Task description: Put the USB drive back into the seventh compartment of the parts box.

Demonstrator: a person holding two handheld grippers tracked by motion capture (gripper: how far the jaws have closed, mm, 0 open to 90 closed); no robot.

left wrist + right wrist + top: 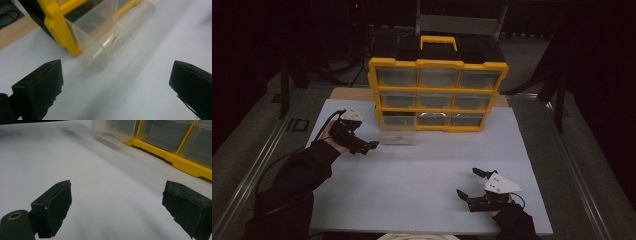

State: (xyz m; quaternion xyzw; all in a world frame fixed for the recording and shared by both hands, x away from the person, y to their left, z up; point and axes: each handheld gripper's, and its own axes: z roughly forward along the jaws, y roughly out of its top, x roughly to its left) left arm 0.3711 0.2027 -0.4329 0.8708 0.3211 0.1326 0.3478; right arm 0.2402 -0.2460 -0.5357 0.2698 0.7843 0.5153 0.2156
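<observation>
A yellow organizer cabinet (438, 94) with three rows of clear drawers stands at the back of the white mat (412, 175). Its bottom-left clear drawer (398, 131) is pulled out toward me and looks empty. My left gripper (364, 146) hovers just left of that drawer, open. In the left gripper view the pulled-out drawer (107, 37) lies ahead of the left gripper (115, 85), whose jaws stand wide apart and hold nothing. My right gripper (467, 182) rests low near the front right of the mat, open. In the right gripper view the right gripper (115, 207) faces the drawer (112, 130) and the cabinet's yellow frame (175, 162).
A black tool case with a yellow handle (438, 42) sits behind the cabinet. Metal rails (257, 165) run along the table's sides beyond the mat. A wooden strip (15, 35) borders the mat behind the cabinet. Dark surroundings lie past the table.
</observation>
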